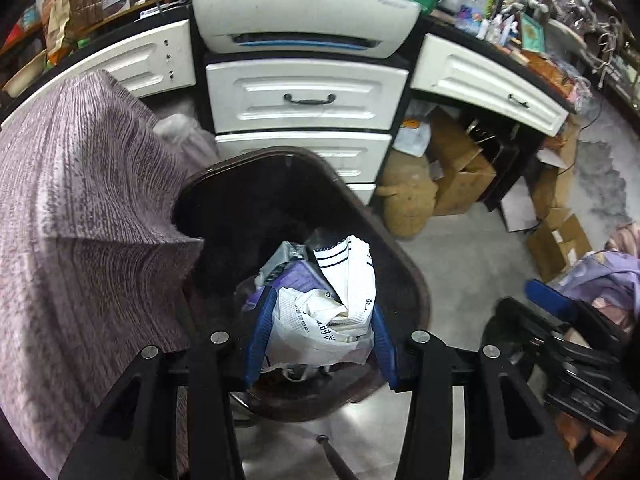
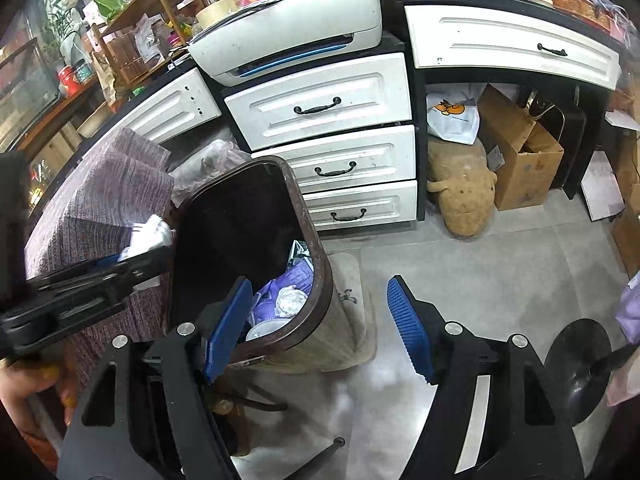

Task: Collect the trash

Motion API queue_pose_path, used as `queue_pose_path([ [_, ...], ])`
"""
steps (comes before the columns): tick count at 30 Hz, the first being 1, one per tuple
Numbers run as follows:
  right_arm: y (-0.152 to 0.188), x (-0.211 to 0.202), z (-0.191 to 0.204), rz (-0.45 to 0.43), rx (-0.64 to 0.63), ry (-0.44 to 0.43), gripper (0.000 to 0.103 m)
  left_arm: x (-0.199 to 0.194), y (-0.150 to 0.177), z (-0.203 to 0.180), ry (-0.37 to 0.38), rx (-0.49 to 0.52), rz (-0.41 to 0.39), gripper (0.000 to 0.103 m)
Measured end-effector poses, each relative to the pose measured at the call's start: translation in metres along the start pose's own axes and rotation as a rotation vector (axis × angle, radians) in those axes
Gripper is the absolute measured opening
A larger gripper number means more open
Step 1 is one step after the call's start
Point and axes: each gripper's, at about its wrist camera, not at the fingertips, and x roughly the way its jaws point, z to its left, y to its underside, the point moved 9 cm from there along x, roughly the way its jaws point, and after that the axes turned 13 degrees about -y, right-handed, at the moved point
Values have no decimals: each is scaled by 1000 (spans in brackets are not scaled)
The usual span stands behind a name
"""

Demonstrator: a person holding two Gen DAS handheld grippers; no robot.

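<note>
The left gripper (image 1: 320, 334) is clamped on a crumpled white bag (image 1: 328, 312) above the bin (image 1: 416, 280); the right gripper (image 2: 320, 328) is apart and empty. The bag looks light, soft and slippery; hold its bunched middle.

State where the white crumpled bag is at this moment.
In the left wrist view the white crumpled bag sits clamped between the left gripper jaws, over the open dark trash bin, in front of the white drawers.
</note>
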Motion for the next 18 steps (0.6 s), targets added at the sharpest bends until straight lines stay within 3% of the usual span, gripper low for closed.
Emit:
queue_pose_path([
  [3, 2, 1, 3, 7, -5, -4, 70, 13, 3, 6, -33, 4, 30, 50],
  [10, 2, -2, 7, 10, -16, -4, 70, 21, 13, 7, -72, 24, 44, 86],
  [14, -7, -11, 8, -7, -28, 14, 71, 9, 13, -6, -17, 30, 31, 91],
  [18, -22, -33, 7, -67, -37, 54, 78, -21, 8, -18, 53, 12, -19, 94],
])
